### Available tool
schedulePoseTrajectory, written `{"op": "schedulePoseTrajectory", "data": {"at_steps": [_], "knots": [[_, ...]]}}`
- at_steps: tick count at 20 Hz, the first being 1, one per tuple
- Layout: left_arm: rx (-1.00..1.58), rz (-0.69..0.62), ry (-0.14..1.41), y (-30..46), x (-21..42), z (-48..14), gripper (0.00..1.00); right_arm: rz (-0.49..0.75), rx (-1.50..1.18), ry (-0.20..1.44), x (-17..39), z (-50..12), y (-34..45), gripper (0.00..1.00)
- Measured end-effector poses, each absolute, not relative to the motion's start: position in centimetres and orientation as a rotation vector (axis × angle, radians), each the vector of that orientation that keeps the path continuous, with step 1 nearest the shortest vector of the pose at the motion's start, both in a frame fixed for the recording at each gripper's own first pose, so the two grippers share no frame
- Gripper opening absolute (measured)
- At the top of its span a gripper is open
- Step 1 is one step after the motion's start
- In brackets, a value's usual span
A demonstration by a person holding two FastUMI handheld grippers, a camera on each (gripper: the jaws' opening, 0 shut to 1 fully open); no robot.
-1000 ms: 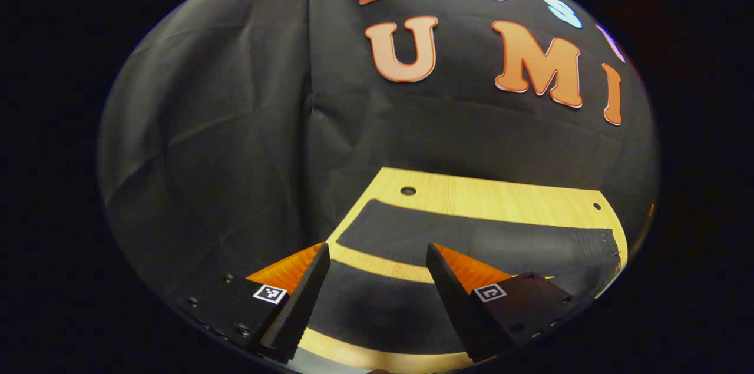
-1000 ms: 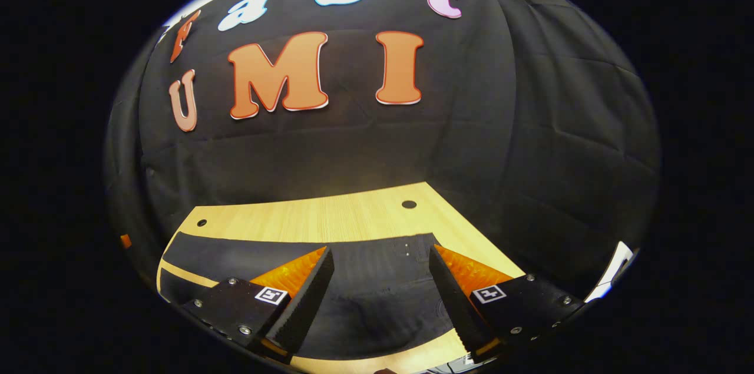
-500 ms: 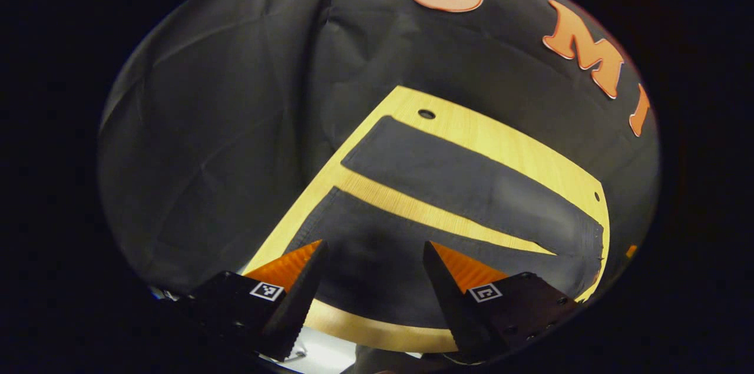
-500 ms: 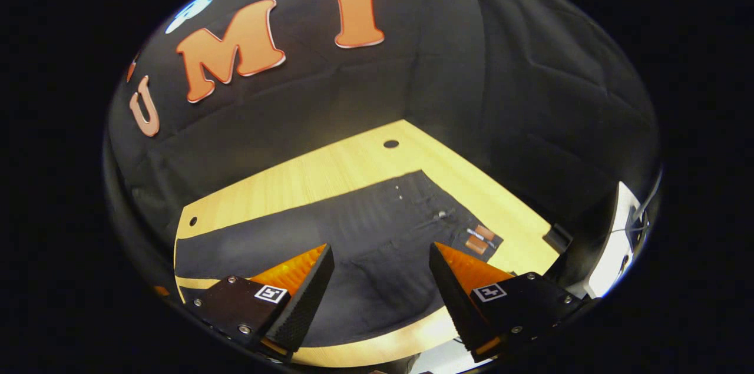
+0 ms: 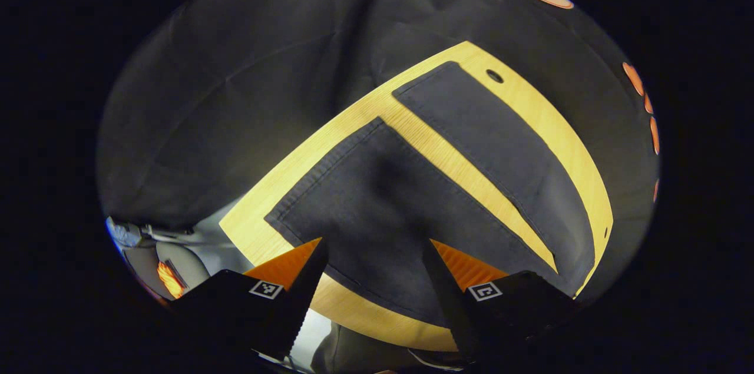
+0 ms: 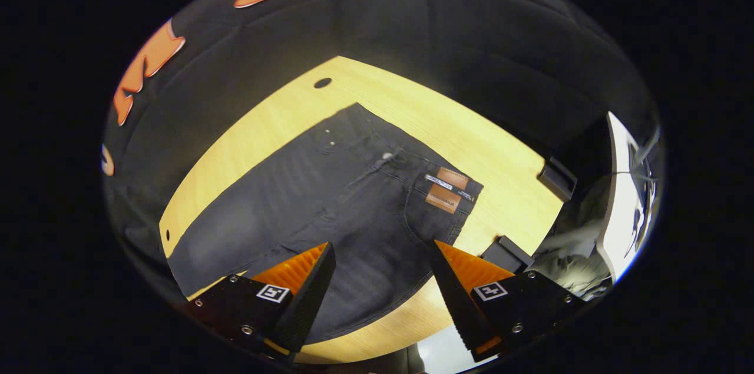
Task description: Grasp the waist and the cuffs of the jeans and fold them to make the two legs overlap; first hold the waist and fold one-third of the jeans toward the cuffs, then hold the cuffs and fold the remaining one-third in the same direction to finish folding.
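The left gripper view looks down at a slant from above the near edge of the light wooden table (image 5: 548, 121), over the cuff end of the dark grey denim jeans (image 5: 377, 197), toward the far left corner of the booth's black cloth wall (image 5: 235, 68). Its own left gripper (image 5: 372, 256) frames the bottom, fingers spread apart above the near leg.

The right gripper view looks down from above the near edge at the table's right end, over the waist of the jeans (image 6: 353, 197), with the right gripper (image 6: 383, 259) spread wide at the bottom.

Both views stand well above the tabletop and share the jeans' middle stretch and the table's far edge.
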State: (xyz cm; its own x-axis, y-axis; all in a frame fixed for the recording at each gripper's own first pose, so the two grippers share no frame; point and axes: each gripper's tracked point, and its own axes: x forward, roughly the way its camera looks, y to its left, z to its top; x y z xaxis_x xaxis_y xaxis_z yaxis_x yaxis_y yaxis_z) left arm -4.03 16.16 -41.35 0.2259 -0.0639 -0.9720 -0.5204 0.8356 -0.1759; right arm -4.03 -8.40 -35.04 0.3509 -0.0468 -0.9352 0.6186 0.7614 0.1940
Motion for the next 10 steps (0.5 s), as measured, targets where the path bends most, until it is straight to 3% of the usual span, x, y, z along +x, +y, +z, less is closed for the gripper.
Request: {"op": "schedulePoseTrajectory", "data": {"at_steps": [10], "knots": [[-0.658, 0.527, 1.468, 18.8, -5.8, -46.2, 0.98, -0.581, 0.64, 1.308, -5.3, -40.8, -11.9, 0.98]]}}
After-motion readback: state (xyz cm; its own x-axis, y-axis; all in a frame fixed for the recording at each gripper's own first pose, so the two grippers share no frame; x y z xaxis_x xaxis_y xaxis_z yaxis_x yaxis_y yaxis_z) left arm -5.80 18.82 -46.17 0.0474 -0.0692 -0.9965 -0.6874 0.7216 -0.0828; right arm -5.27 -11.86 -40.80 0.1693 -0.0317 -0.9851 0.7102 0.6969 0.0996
